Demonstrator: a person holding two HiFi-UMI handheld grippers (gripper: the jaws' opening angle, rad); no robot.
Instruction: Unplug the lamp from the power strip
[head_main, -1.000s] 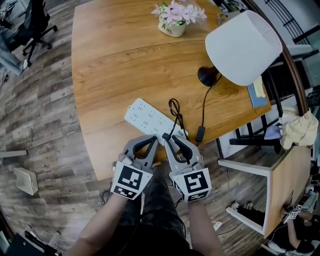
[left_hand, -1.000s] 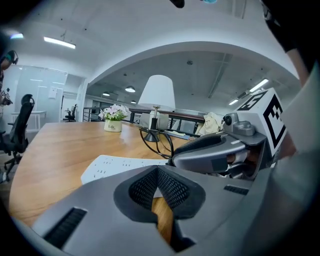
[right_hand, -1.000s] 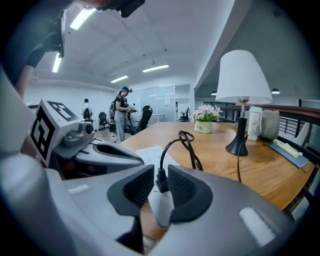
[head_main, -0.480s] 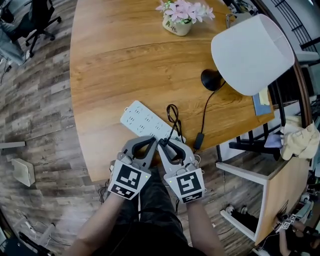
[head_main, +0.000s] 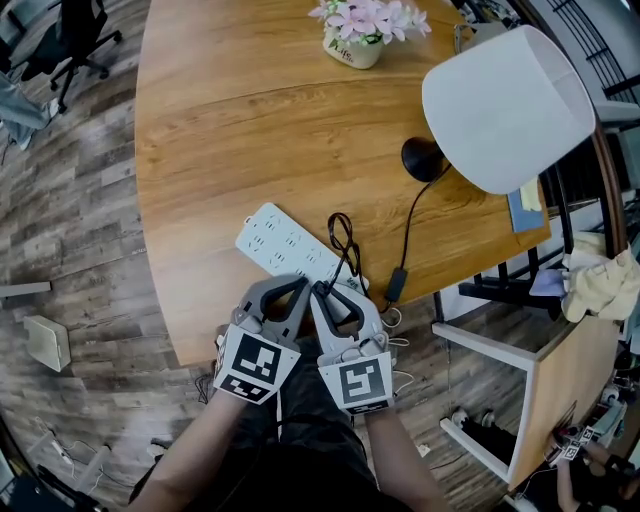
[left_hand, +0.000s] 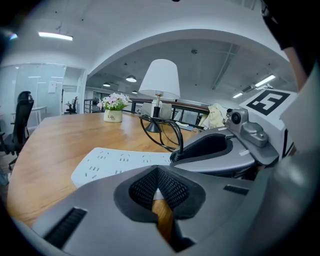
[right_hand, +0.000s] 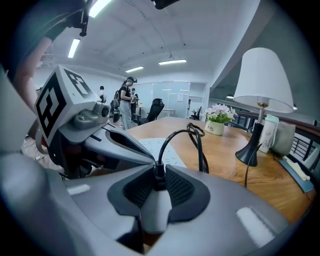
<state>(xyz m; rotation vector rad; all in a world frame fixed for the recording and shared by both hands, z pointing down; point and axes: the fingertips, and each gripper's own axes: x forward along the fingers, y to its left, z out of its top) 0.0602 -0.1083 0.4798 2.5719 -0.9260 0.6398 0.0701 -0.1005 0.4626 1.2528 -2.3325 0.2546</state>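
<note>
Since the earlier frame, the right gripper (head_main: 322, 291) has shifted slightly left and nearer the person. Its jaws are clamped on the lamp's plug (right_hand: 155, 210) at the near end of the power strip (head_main: 275, 240). The left gripper (head_main: 298, 287) has its jaws drawn together beside it. The black cord (head_main: 345, 235) loops across the worktop (head_main: 230, 120) toward the lamp (head_main: 505, 105).

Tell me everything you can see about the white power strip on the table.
The power strip is a long, flat white plastic bar with rows of socket slots on top. It lies flat and diagonal on the wooden table, near its front edge. At its near end the right gripper is shut on a plug; the left gripper, shut, sits beside it.
</note>
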